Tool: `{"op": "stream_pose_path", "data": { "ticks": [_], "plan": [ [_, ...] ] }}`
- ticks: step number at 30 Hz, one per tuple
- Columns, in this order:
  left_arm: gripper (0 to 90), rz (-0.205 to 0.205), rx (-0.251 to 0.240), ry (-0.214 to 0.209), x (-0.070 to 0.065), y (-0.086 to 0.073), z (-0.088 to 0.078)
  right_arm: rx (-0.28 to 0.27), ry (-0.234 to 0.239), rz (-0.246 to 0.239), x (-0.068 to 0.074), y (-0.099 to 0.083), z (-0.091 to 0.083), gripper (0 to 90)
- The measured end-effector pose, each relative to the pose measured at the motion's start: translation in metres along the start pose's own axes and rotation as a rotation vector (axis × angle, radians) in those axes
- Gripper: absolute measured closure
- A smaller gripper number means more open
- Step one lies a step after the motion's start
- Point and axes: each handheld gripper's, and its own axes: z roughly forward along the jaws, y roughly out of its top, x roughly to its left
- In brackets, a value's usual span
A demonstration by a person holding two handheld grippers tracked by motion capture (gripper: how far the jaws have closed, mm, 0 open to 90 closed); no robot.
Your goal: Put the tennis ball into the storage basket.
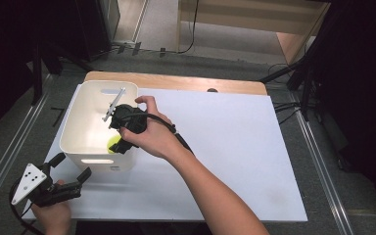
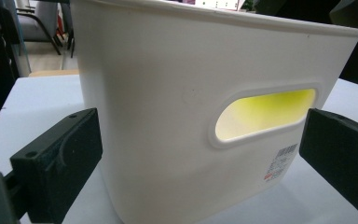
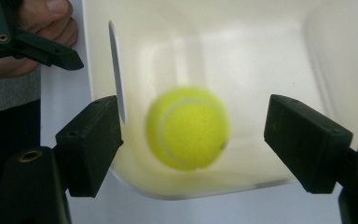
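The right gripper (image 1: 119,131) hangs over the near end of a white plastic bin (image 1: 76,115), and its jaws stand wide apart with nothing between them. Below them, inside the bin, is a tennis ball (image 3: 187,127), blurred in the right gripper view, so I can't tell whether it rests on the bottom or is in the air. My guess is that the ball is either just let go or about to be picked up. If it is a pick, the next move calls for lowering the jaws around the ball without catching the bin's near wall.

The left gripper (image 1: 70,171) sits low on the white tabletop (image 1: 235,147), just short of the bin's handle slot (image 2: 265,114), jaws spread and empty. From above, the hand (image 1: 149,134) covers most of the ball.
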Motion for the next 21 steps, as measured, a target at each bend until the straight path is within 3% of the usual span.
{"op": "stream_pose_path", "data": {
  "ticks": [8, 14, 21],
  "plan": [
    [0.0, -0.001, -0.001, -0.002, 0.000, 0.000, 0.000, -0.021, -0.015, 0.011, 0.002, -0.005, -0.009, 10.9],
    [0.0, -0.001, -0.001, -0.001, 0.000, 0.000, 0.000, -0.044, -0.024, 0.002, 0.004, -0.009, -0.017, 9.9],
    [0.0, -0.001, 0.001, 0.000, 0.000, 0.000, 0.000, -0.063, -0.050, 0.025, 0.007, -0.016, -0.025, 8.7]
  ]
}}
